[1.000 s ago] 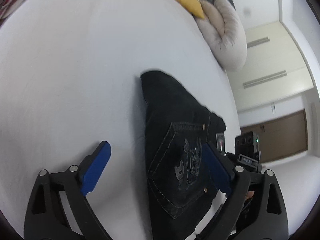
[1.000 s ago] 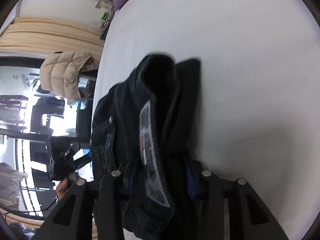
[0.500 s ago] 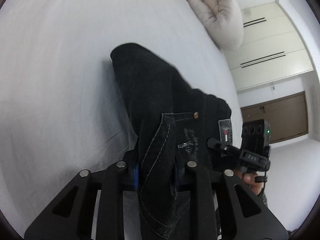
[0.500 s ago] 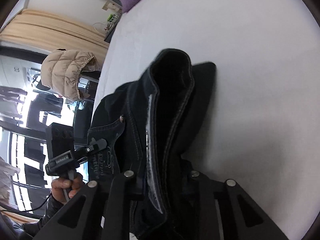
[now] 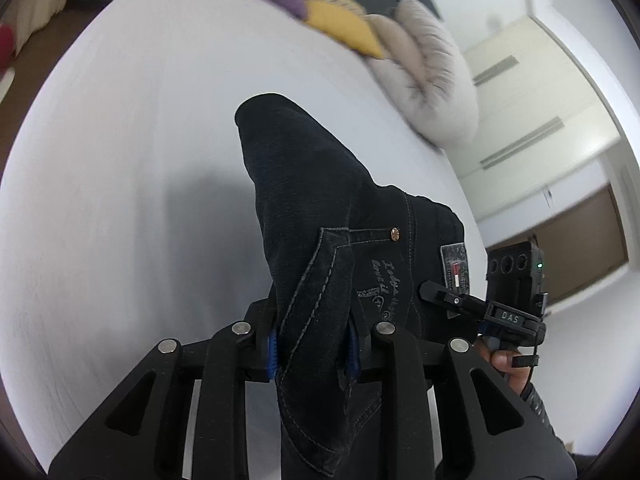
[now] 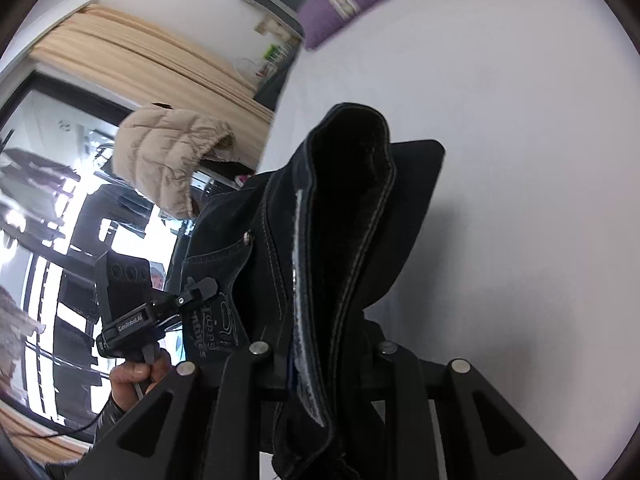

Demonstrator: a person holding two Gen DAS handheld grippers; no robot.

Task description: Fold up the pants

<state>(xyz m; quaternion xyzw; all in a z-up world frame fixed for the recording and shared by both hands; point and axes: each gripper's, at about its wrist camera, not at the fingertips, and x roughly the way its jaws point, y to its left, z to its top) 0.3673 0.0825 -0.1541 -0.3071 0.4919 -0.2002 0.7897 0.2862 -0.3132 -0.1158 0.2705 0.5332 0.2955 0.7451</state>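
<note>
White bedsheet (image 5: 120, 200) spreads wide around dark pants (image 5: 320, 208), both grippers (image 5: 312, 348) (image 6: 320, 354) pinching them.

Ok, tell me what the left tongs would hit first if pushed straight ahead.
The left tongs are already shut on the black jeans, so more denim comes first. Beyond the fold, probably the white bed sheet; depth is unclear.

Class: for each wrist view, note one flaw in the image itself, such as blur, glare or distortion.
Left wrist view: pillows smeared by motion blur, fisheye bending the wardrobe lines. Right wrist view: window blown out by glare, the pants nearly featureless black.
</note>
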